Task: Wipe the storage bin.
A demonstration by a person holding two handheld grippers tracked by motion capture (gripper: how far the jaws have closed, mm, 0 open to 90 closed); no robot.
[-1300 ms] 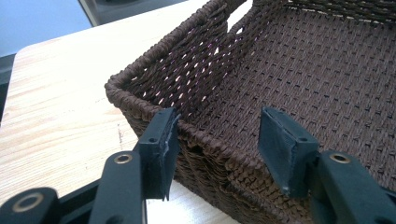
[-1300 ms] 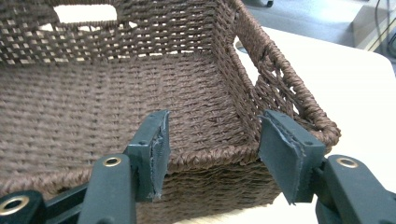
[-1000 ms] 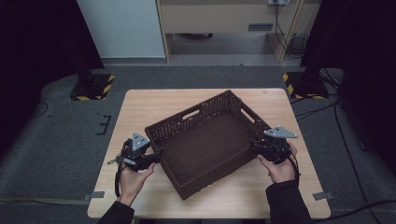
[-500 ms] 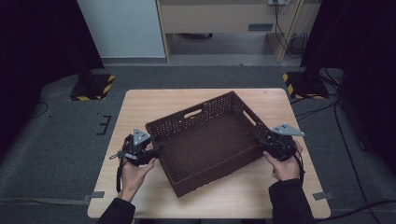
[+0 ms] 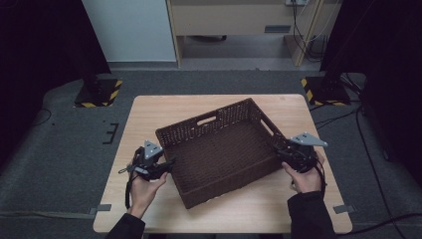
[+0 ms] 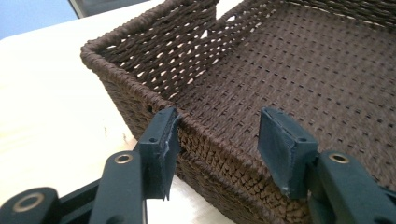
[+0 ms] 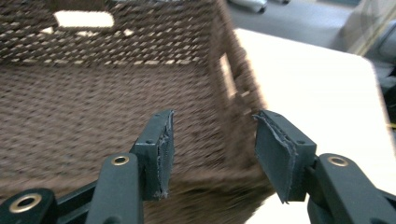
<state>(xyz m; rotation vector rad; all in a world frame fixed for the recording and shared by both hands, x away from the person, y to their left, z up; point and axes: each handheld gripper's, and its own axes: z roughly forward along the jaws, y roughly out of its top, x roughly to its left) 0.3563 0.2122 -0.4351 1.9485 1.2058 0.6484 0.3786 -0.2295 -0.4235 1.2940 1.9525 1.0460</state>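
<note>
At the bottom of the high view, two forearms enter the frame, each hand carrying a gripper. The left gripper [image 5: 164,166] sits at lower left of centre, its jaws straddling the near-left wall of the woven basket [image 5: 219,149]. In the left gripper view, the left gripper [image 6: 217,140] has its jaws spread with the basket [image 6: 261,70] rim running between them; one pad lies just against the outer weave at left of centre, the other stands clear over the basket's inside at right of centre, so the rim is not pinched. These jaws have just been closing, with the rim between them. The right gripper [image 5: 282,153] sits at right of centre in the high view, at the basket's right-hand corner. In the right gripper view, the right gripper [image 7: 212,154] also has its jaws spread, the blurred basket [image 7: 93,93] wall and corner lying between the pads with gaps showing on both sides; they too have just been closing. The basket is dark brown, rectangular and empty, lying skewed at the middle of the wooden table [image 5: 149,112], with a handle slot in its far wall at upper centre. Beyond the table's far edge, the grey floor [image 5: 64,149] carries two stand bases with yellow-black striping, upper left [image 5: 99,92] and upper right [image 5: 326,89].
</note>
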